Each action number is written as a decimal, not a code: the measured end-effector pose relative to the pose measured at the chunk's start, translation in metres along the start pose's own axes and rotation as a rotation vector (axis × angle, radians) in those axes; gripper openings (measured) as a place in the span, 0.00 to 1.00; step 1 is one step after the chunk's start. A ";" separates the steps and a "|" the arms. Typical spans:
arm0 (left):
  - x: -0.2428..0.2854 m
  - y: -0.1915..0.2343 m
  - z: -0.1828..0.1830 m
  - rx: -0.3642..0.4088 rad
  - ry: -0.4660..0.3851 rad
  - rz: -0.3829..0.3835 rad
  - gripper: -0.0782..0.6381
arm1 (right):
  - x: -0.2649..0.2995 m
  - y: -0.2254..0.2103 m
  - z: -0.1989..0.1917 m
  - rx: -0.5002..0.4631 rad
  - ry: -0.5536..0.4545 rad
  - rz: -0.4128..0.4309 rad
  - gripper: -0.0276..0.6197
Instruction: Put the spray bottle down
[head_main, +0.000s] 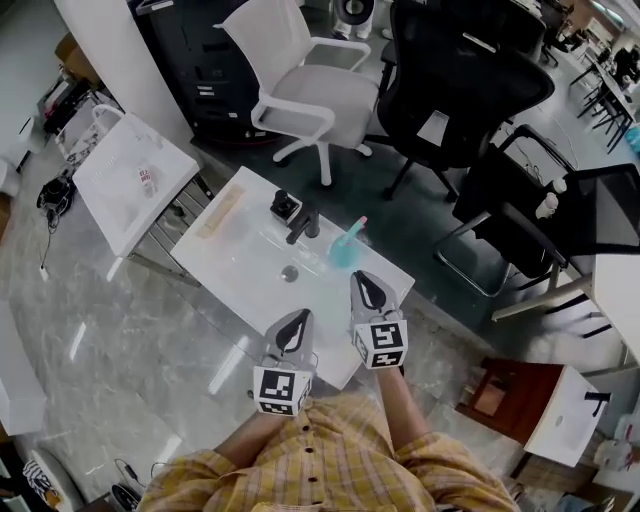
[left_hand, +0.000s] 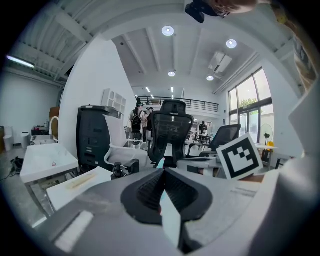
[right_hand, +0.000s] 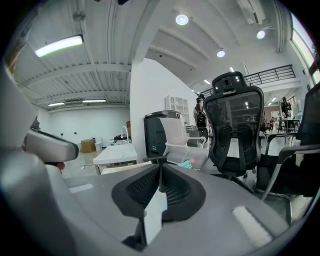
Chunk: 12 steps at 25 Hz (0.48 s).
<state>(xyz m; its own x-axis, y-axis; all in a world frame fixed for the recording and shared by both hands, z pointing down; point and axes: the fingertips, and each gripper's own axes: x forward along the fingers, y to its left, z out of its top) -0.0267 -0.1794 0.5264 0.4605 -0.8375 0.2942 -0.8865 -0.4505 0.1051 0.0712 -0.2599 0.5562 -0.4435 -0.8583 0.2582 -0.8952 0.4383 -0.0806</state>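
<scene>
A teal spray bottle (head_main: 345, 250) with a pink nozzle stands on the white table (head_main: 240, 265), near its far right edge. In the right gripper view the spray bottle (right_hand: 188, 163) peeks out just past the jaws. My right gripper (head_main: 363, 282) hovers just short of the bottle, apart from it, its jaws shut with nothing between them. My left gripper (head_main: 297, 320) hangs over the table's near edge, beside the right one, jaws shut and empty. The closed jaw tips fill the lower middle of the left gripper view (left_hand: 162, 172) and the right gripper view (right_hand: 160, 167).
On the table sit a black faucet-like fitting (head_main: 303, 225), a small black block (head_main: 285, 207), a round drain (head_main: 290, 272) and a pale wooden strip (head_main: 220, 212). Beyond stand a white office chair (head_main: 310, 95), a black chair (head_main: 460, 75) and a second white table (head_main: 125, 175).
</scene>
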 end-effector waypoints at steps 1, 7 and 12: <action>-0.003 0.000 0.002 -0.004 -0.007 -0.003 0.11 | -0.005 0.003 0.002 0.001 -0.002 -0.007 0.05; -0.022 0.001 0.010 0.001 -0.037 -0.014 0.11 | -0.031 0.030 0.011 0.031 -0.008 0.024 0.04; -0.033 0.001 0.020 0.012 -0.082 -0.035 0.11 | -0.048 0.047 0.026 0.017 -0.032 0.023 0.04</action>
<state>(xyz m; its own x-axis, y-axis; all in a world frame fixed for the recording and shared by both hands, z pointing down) -0.0418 -0.1579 0.4977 0.4941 -0.8432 0.2118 -0.8693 -0.4835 0.1030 0.0495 -0.2056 0.5154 -0.4652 -0.8561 0.2251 -0.8851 0.4541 -0.1022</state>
